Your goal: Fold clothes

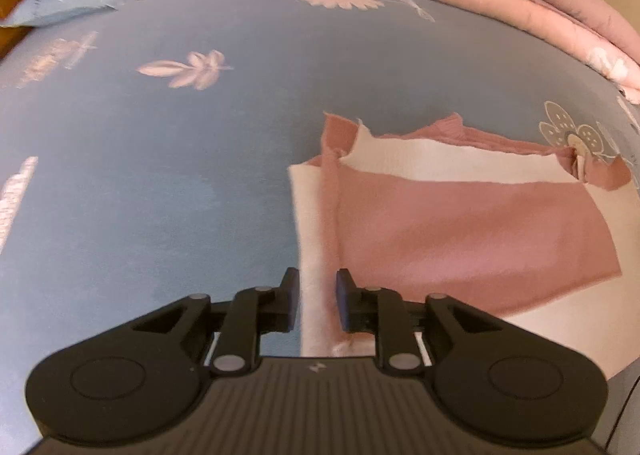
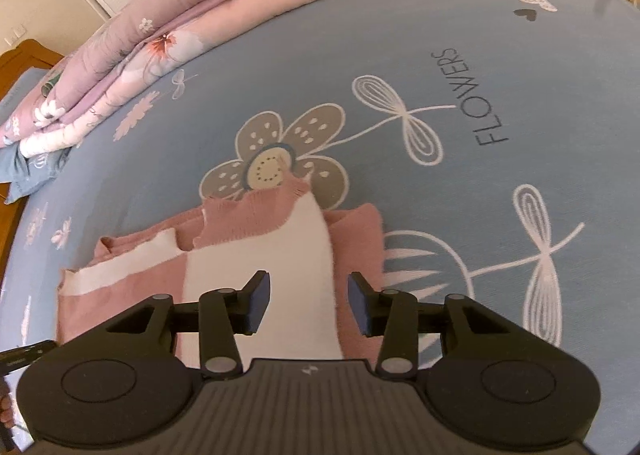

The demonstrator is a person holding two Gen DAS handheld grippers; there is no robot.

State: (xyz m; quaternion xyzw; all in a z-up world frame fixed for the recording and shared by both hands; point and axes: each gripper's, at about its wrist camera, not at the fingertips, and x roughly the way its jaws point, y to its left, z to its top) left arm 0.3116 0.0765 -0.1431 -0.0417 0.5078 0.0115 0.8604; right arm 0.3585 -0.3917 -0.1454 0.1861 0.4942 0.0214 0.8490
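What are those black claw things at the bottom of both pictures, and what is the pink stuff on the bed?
Those are two grabbers that a person holds, one in each hand. Each carries a camera looking along its fingers, so each picture shows one grabber from behind. The left gripper has its jaws a little apart, with the white edge of the pink and white knitted garment between them; it does not look squeezed. The right gripper is open above that same garment. The garment lies partly folded on a blue bedsheet printed with flowers. A folded pink floral quilt sits farther back.
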